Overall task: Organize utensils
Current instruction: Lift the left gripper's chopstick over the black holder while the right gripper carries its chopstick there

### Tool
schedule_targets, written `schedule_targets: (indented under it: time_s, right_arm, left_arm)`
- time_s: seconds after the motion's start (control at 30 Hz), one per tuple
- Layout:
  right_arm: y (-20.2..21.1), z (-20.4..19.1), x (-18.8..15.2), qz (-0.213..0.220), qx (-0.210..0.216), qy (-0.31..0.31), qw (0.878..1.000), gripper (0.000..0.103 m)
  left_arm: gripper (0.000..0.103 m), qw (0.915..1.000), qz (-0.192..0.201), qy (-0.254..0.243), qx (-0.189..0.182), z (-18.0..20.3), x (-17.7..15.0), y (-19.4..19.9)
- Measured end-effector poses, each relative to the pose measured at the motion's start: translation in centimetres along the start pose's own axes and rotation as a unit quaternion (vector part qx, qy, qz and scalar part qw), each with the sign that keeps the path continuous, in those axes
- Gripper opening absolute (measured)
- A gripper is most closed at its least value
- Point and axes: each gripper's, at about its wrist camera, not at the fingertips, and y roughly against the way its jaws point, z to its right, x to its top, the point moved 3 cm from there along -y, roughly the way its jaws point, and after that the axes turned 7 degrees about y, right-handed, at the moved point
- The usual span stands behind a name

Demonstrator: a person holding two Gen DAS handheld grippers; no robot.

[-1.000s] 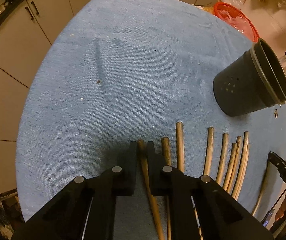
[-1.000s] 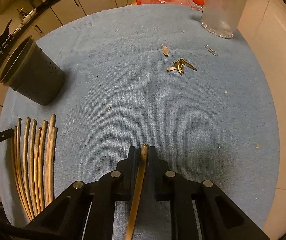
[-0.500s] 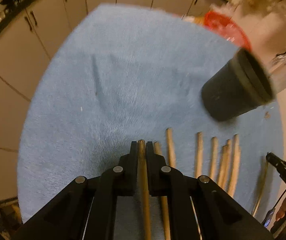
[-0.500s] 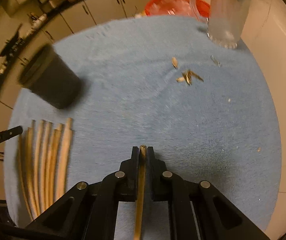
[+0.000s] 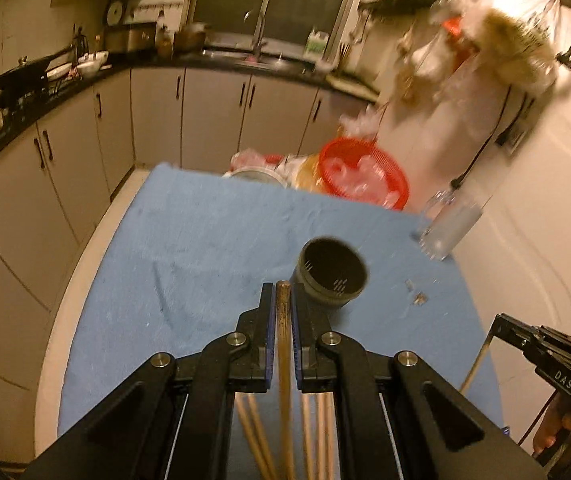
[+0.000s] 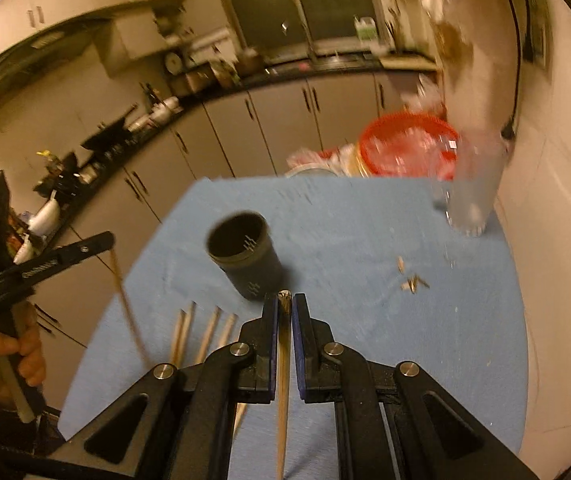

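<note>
My left gripper point(image 5: 284, 300) is shut on a wooden chopstick point(image 5: 285, 344), lifted above the blue cloth point(image 5: 205, 248). A dark perforated utensil cup point(image 5: 331, 276) stands just ahead and to the right of it. Several more chopsticks point(image 5: 317, 432) lie on the cloth below the fingers. My right gripper point(image 6: 284, 310) is shut on another chopstick point(image 6: 282, 380), raised in front of the same cup point(image 6: 243, 254). In the right wrist view the left gripper point(image 6: 103, 245) appears at the left with its chopstick point(image 6: 127, 308) hanging down. Loose chopsticks point(image 6: 201, 332) lie left of my right fingers.
A clear glass jug point(image 5: 447, 228) stands at the cloth's far right corner point(image 6: 473, 196). A red basket point(image 5: 363, 176) and bags sit beyond the far edge. Small scraps point(image 6: 413, 280) lie right of the cup. Kitchen cabinets point(image 5: 85, 128) run along the left and back.
Both grippers have risen from the cloth, each carrying its chopstick, and tilted up so the kitchen beyond shows. The cup now sits close ahead of both.
</note>
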Motion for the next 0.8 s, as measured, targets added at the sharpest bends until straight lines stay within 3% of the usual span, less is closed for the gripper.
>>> schedule_targets:
  time_s: [0.23,0.8]
  right_arm:
    - [2.3,-2.5,2.2,0.036,0.004,0.023,0.999,0.007]
    - [5.6,-6.5,10.5,0.096,-0.01,0.067,0.993,0.007]
  left_arm:
    - [0.007,0.9985,0.054,-0.007,-0.013,1.0,1.1,3.7]
    - [0.007,0.9916,0.128,-0.019,-0.014,3.8,6.8,8.1]
